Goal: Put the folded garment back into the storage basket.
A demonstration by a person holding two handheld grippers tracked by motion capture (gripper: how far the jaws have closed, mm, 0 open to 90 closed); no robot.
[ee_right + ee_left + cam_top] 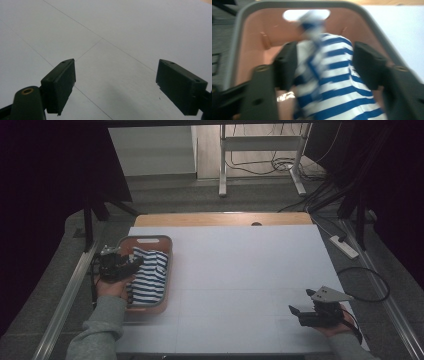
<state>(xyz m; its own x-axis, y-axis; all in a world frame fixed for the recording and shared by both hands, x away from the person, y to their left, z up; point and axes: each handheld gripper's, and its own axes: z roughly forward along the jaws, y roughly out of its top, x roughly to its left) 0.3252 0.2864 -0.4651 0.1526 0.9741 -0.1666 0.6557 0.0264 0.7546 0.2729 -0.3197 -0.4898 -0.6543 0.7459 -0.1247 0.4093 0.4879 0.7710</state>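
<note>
Currently the left gripper is sitting over the near-left part of the table, inside the pink basket with the grey rim. In the left gripper view its jaws are standing wide apart, one on each side of the blue-and-white striped cloth; that view is blurring, so I cannot tell whether the pads are touching the fabric. The striped cloth is lying bunched in the basket, taking up its right and near portion in the high view, with bare pink floor showing at the far-left inside corner. The basket's far wall is showing an oval handle cut-out.

The left hand is gripping its tool from the near side, grey sleeve coming in from the bottom edge.

The right gripper is sitting at the near-right of the table, well apart from the basket, the grey three-cornered plate riding on top. Its jaws are spreading wide with nothing between them, just bare white tabletop with thin seam lines crossing under it.
</note>
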